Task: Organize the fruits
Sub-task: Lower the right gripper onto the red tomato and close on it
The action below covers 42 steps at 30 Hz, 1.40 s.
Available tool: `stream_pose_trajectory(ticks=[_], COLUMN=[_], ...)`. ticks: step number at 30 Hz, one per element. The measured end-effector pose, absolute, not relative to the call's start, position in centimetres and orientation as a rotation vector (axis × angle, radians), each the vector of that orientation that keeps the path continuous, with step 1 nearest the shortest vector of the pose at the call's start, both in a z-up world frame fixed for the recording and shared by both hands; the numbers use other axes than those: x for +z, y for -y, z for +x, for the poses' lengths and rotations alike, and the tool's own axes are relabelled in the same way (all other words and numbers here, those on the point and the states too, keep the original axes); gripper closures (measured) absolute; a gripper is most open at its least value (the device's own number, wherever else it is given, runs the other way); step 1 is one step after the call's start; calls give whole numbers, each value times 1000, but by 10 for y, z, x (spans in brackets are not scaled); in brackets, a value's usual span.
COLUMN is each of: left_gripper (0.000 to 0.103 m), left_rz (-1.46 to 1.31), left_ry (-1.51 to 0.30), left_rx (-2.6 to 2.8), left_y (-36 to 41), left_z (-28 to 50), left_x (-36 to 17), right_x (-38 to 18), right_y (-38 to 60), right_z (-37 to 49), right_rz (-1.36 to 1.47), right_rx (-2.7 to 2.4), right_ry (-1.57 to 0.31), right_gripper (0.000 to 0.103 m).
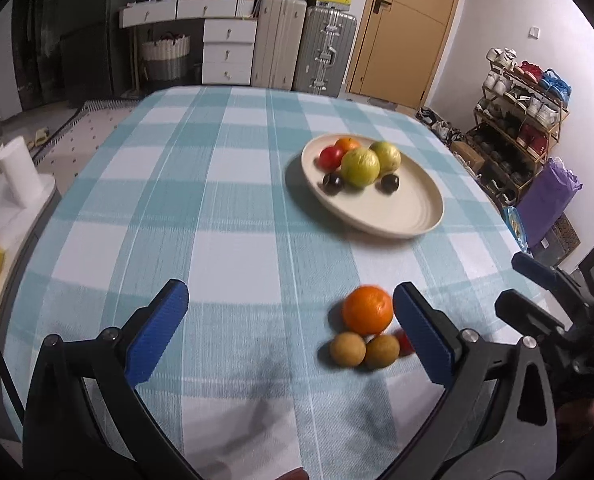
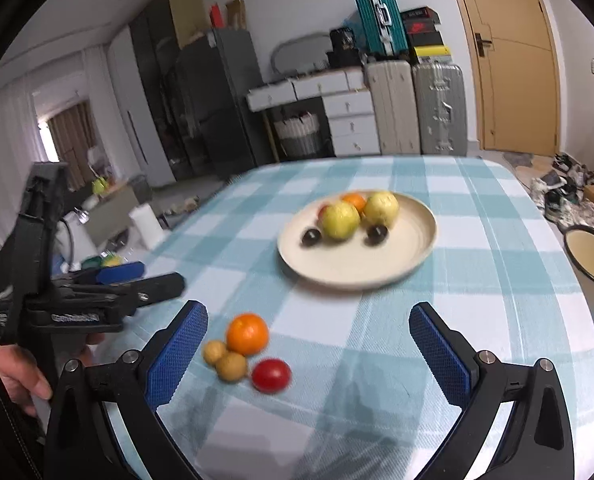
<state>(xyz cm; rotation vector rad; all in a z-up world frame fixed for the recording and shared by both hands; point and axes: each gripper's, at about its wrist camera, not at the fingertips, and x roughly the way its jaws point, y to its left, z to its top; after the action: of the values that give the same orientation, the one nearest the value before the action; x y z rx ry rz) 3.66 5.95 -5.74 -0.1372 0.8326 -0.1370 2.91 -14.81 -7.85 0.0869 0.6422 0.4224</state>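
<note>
A cream plate (image 1: 397, 212) (image 2: 377, 264) on the checked tablecloth holds two yellow-green fruits (image 1: 360, 167), an orange, a red tomato and two dark plums (image 2: 311, 237). Loose on the cloth lie an orange (image 1: 368, 309) (image 2: 247, 334), two small brown fruits (image 1: 347, 349) (image 2: 231, 366) and a red tomato (image 2: 271, 375), the last mostly hidden behind my left gripper's right finger. My left gripper (image 1: 291, 306) is open and empty, the loose fruits near its right finger. My right gripper (image 2: 309, 326) is open and empty above the loose fruits.
The other gripper shows at the right edge of the left wrist view (image 1: 537, 308) and at the left of the right wrist view (image 2: 97, 292). A dark-rimmed bowl (image 2: 593, 256) sits at the table's right edge. Suitcases, drawers and a shoe rack stand beyond the table.
</note>
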Motion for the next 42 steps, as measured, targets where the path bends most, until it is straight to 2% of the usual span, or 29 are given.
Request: stream_pose_trajectory(ticks=[10, 21, 25, 28, 30, 35, 37, 42], left_gripper=[1, 1, 1, 1, 1, 1, 1, 1], left_rz=[-185, -206, -211, -222, -225, -232, -234, -236], left_ry=[-902, -916, -923, -921, -922, -924, -925, -933], left_rx=[-143, -158, -159, -157, -154, -151, -153, -155], left_y=[-71, -73, -75, -78, -79, -83, -83, -84], left_z=[30, 27, 27, 26, 26, 26, 26, 26], left_x=[-86, -94, -97, -98, -99, -100, -101, -103], right_x=[-103, -121, -128, -131, -132, -133, -134, -137], right_y=[145, 128, 119, 115, 114, 109, 107, 106], right_z=[25, 29, 33, 35, 36, 38, 40, 42], right_rz=[100, 89, 75, 63, 68, 56, 65, 68], right_rx=[440, 486, 506, 504, 525, 549, 562, 566], right_ry=[-724, -806, -844, -866, -869, -881, -893, -908], right_gripper=[0, 1, 18, 23, 30, 53, 55, 72])
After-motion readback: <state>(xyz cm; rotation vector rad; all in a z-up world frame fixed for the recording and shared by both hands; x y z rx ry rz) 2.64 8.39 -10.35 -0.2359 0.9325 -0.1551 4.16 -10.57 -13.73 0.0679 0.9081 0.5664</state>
